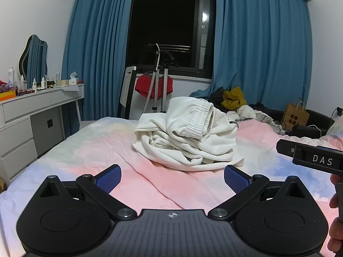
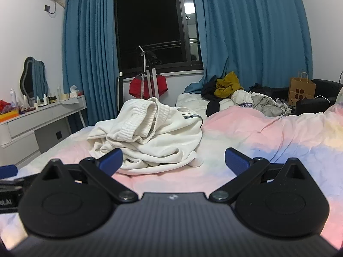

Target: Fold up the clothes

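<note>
Pastel bedcover (image 1: 90, 150) spreads flat for folding; the crumpled white garment (image 1: 186, 137) sits mid-bed toward its far edge, unfolded. Left gripper (image 1: 172, 177) and right gripper (image 2: 173, 160) hover spread wide, empty, ready to pinch its edges

Both wrist views sit low over the bed (image 1: 90, 150), side by side and close, facing its foot and the dark window (image 2: 150, 21), sharing the crumpled white garment (image 1: 186, 132) ahead, the left view placed leftward.
</note>
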The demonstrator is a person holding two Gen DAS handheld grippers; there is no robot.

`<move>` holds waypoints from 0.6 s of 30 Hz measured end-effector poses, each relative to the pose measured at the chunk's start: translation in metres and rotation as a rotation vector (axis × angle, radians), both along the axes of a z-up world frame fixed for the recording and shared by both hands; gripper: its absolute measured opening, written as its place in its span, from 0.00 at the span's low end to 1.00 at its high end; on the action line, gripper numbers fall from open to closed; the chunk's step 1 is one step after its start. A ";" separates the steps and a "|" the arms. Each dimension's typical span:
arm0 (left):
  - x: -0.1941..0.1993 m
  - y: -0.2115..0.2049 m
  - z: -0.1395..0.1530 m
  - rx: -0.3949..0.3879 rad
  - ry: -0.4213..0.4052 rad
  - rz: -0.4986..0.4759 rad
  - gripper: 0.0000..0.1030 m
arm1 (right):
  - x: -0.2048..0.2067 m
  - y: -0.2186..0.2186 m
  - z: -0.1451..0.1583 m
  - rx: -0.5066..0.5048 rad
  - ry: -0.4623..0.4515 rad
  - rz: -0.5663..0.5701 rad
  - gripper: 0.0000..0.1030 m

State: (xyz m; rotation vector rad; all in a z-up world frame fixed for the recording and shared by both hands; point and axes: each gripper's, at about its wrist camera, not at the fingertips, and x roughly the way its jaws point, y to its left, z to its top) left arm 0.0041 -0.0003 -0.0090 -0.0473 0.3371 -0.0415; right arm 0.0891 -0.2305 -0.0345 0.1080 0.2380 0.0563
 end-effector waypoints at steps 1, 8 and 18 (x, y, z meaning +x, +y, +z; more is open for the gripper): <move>0.000 0.001 0.000 -0.003 0.001 0.001 1.00 | 0.000 0.000 0.000 -0.001 0.000 -0.001 1.00; 0.004 0.002 -0.002 -0.013 0.014 0.003 1.00 | 0.001 0.000 -0.001 -0.006 0.002 -0.002 1.00; 0.007 0.001 -0.004 -0.002 0.010 0.014 1.00 | 0.001 -0.001 -0.001 -0.007 0.007 0.000 1.00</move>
